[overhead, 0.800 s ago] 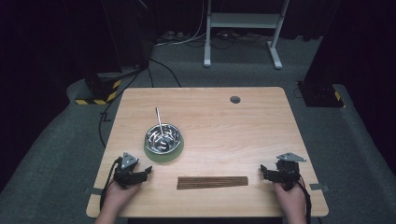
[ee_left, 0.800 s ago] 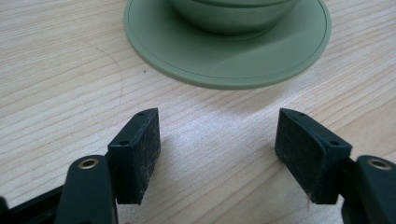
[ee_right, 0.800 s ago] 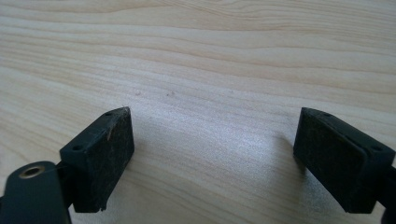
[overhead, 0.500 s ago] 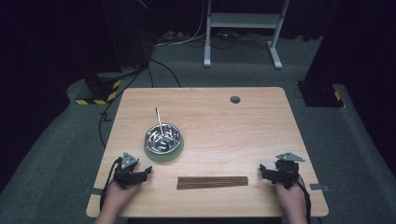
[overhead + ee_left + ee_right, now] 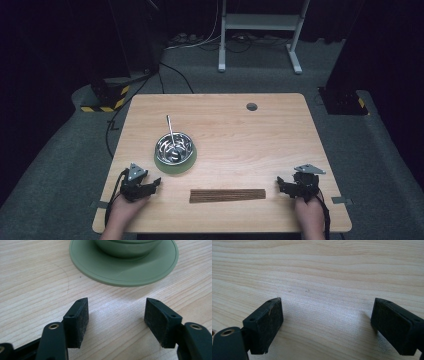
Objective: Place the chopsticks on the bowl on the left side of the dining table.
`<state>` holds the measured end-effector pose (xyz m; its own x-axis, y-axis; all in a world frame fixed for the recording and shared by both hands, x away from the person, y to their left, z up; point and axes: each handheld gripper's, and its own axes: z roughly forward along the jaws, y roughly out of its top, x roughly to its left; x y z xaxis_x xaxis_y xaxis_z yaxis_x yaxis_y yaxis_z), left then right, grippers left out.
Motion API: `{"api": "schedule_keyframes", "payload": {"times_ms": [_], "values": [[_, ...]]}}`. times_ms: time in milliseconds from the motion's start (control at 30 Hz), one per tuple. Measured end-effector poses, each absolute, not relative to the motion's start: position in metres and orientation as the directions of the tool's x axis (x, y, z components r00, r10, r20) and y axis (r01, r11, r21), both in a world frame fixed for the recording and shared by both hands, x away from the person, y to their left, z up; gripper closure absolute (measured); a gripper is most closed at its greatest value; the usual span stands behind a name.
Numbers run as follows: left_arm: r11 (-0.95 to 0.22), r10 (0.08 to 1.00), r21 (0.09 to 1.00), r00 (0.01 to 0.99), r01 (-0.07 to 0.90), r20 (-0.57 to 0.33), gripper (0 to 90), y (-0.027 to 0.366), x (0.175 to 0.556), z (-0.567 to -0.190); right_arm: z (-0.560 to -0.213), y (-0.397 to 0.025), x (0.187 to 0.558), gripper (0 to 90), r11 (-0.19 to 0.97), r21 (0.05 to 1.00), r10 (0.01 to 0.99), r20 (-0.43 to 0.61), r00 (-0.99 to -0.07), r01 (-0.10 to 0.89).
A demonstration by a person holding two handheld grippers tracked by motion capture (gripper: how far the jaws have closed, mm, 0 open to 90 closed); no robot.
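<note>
jaws stand apart and empty on both the left gripper [image 5: 156, 183] near the green saucer [image 5: 162, 162] under the steel bowl [image 5: 174, 148] and the right gripper [image 5: 281, 184] just beside the brown stick bundle [image 5: 227, 195] on the wooden table [image 5: 260, 140].

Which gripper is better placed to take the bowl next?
Left, probably. The left gripper sits open just below the bowl and its green saucer, facing them. The right gripper, also open, is across the table beside the brown strip.
</note>
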<state>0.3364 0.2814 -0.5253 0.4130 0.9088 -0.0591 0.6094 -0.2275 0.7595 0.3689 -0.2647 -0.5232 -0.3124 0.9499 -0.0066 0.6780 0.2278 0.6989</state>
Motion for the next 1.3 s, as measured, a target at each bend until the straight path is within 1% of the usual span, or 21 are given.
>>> {"api": "schedule_keyframes", "payload": {"times_ms": [100,167,233,333,433,467,567,667,800,867,900,933,1033,1067,1200,1300], "values": [[-0.223,0.902,0.766,0.426,0.602,-0.073,37.2,0.280,0.337,-0.520,-0.523,-0.265,0.369,10.5,0.228,0.699,0.950,-0.007,-0.312,0.678],[-0.259,0.881,0.774,0.470,0.578,-0.056,36.9,0.270,0.337,-0.512,-0.523,-0.264,0.369,10.5,0.226,0.698,0.950,-0.005,-0.311,0.679],[-0.271,0.875,0.775,0.482,0.571,-0.049,36.5,0.266,0.337,-0.510,-0.523,-0.264,0.369,10.5,0.223,0.697,0.951,-0.001,-0.309,0.681],[-0.306,0.849,0.781,0.527,0.545,-0.035,36.1,0.254,0.340,-0.501,-0.523,-0.264,0.369,10.5,0.227,0.699,0.950,-0.006,-0.312,0.678],[-0.295,0.838,0.793,0.543,0.533,-0.053,36.5,0.248,0.343,-0.496,-0.523,-0.265,0.369,10.4,0.228,0.700,0.950,-0.007,-0.312,0.677],[-0.315,0.827,0.794,0.560,0.520,-0.039,36.7,0.247,0.345,-0.494,-0.523,-0.264,0.369,10.5,0.225,0.699,0.951,-0.004,-0.310,0.679],[-0.323,0.813,0.801,0.581,0.504,-0.038,36.7,0.235,0.347,-0.490,-0.523,-0.264,0.369,10.5,0.225,0.698,0.950,-0.004,-0.311,0.680],[-0.315,0.801,0.815,0.597,0.487,-0.047,36.5,0.222,0.348,-0.490,-0.523,-0.265,0.369,10.5,0.229,0.701,0.950,-0.009,-0.312,0.675],[-0.317,0.782,0.822,0.620,0.472,-0.054,35.5,0.215,0.347,-0.496,-0.525,-0.263,0.369,10.5,0.221,0.712,0.952,-0.010,-0.304,0.666],[-0.331,0.776,0.813,0.629,0.479,-0.055,34.7,0.209,0.347,-0.501,-0.524,-0.263,0.369,10.4,0.221,0.711,0.953,-0.011,-0.304,0.667],[-0.358,0.770,0.805,0.637,0.474,-0.032,34.7,0.205,0.346,-0.502,-0.524,-0.263,0.369,10.4,0.222,0.711,0.952,-0.012,-0.304,0.667],[-0.370,0.758,0.801,0.651,0.472,-0.034,34.7,0.204,0.344,-0.504,-0.524,-0.263,0.369,10.4,0.222,0.711,0.953,-0.012,-0.304,0.667],[-0.375,0.751,0.803,0.660,0.464,-0.031,34.5,0.202,0.342,-0.506,-0.525,-0.263,0.369,10.5,0.222,0.711,0.953,-0.012,-0.304,0.667],[-0.358,0.752,0.804,0.657,0.474,-0.053,34.9,0.200,0.340,-0.507,-0.524,-0.263,0.369,10.5,0.222,0.711,0.953,-0.012,-0.304,0.667],[-0.384,0.730,0.798,0.682,0.464,-0.045,37.1,0.193,0.336,-0.511,-0.524,-0.263,0.369,10.5,0.219,0.710,0.954,-0.010,-0.301,0.669],[-0.415,0.715,0.791,0.698,0.450,-0.023,40.8,0.187,0.334,-0.511,-0.525,-0.263,0.369,10.5,0.230,0.712,0.951,-0.020,-0.307,0.664]]}}
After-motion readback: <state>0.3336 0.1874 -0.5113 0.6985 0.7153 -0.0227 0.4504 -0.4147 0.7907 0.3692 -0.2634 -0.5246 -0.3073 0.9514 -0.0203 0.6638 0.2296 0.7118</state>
